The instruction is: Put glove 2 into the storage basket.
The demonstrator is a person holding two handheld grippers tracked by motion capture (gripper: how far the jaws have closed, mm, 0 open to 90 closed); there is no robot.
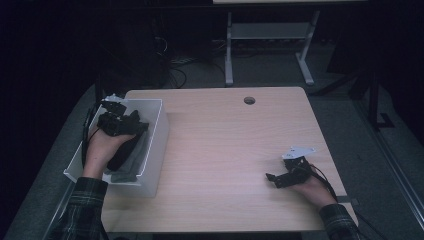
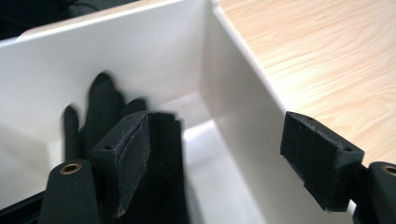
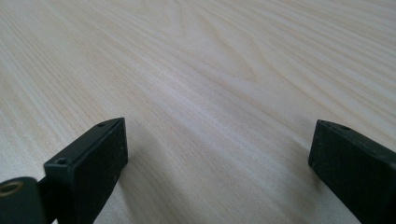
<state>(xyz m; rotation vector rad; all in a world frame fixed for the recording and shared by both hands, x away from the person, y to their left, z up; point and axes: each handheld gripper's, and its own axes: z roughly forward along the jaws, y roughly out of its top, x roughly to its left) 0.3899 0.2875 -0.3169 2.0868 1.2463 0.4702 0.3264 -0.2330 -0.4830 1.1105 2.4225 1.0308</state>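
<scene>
Black cloth [image 2: 107, 121] lies in white bin [image 2: 233, 107]; left gripper [image 2: 215, 154] above, jaws released.

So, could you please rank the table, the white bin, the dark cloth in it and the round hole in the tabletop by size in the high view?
1. Table
2. White bin
3. Dark cloth, partly hidden by the left hand-held gripper
4. Round hole
</scene>
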